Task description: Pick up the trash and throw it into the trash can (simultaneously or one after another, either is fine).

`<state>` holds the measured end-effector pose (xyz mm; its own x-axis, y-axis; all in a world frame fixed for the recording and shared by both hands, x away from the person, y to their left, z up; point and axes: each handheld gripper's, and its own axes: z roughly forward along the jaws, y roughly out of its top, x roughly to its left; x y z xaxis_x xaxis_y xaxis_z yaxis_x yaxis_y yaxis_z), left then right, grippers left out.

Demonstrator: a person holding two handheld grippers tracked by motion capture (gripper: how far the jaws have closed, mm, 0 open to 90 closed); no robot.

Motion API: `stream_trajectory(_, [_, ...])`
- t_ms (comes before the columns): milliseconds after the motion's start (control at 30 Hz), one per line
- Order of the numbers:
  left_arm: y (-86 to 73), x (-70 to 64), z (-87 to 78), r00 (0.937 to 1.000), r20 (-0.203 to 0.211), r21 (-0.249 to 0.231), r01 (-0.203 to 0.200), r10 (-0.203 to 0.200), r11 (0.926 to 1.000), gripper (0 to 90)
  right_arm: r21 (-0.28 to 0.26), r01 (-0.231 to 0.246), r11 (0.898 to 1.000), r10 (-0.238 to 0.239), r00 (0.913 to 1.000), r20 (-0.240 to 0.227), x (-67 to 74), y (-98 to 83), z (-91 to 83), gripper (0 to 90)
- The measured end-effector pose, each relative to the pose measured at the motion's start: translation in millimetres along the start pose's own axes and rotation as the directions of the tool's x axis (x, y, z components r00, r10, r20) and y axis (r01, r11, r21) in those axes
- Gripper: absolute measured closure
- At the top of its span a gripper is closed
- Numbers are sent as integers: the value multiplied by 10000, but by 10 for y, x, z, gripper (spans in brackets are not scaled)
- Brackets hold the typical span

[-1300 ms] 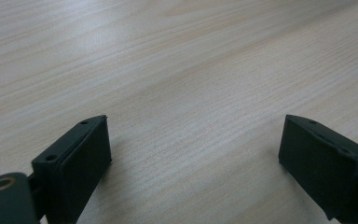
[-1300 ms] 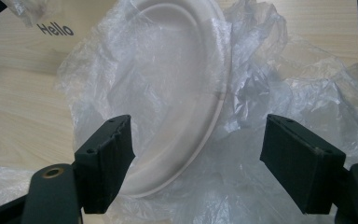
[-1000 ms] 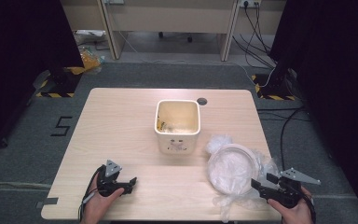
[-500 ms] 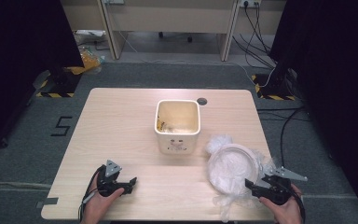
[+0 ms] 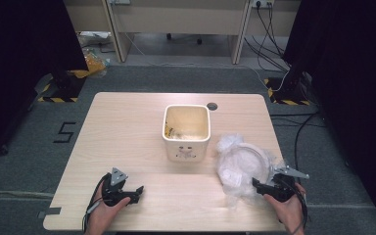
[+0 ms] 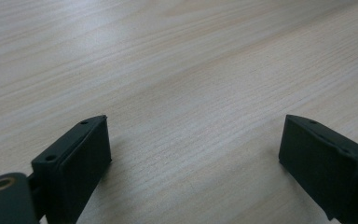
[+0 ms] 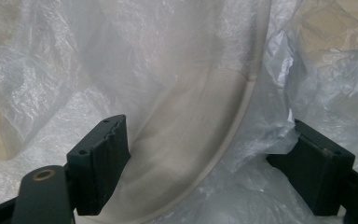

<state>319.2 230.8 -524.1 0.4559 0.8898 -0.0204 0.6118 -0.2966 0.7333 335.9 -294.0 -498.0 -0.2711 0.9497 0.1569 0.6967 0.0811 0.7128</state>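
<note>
Early stage, nothing gripped yet. Right gripper (image 5: 260, 186), jaws apart, straddles the plastic bag (image 7: 177, 93) w/ a ring inside. Left gripper (image 5: 133, 191) apart over bare table (image 6: 177, 70). Bin (image 5: 186, 131) ahead, btw both.

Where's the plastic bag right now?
In the high view, the plastic bag lies on the table's right side, beside the cream bin, just ahead of the right gripper.

The bench (image 5: 127, 127) is pale wood-grain laminate, smooth and matt, with fine streaks. The square bin (image 5: 186, 132) looks like cream plastic with a soft sheen. The bag (image 7: 74, 70) is thin translucent plastic film, crinkled and faintly glossy, wrapped over a smooth off-white ring (image 7: 242, 121). Both grippers' jaws are matt black plastic.
</note>
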Motion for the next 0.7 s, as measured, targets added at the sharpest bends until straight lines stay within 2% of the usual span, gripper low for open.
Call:
stream_trajectory(200, [0,0,0,10000,-4,4,3,-3,10000,80,20,52,10000,-52,10000,-10,-44,121,116,215])
stream_trajectory(467, [0,0,0,10000,-6,6,4,-4,10000,80,39,-131,9999,131,9999,-84,-120,251,222,221])
stream_trajectory(700, [0,1,0,10000,-3,7,5,-5,10000,80,-110,-239,9997,237,9996,-170,-165,329,210,228])
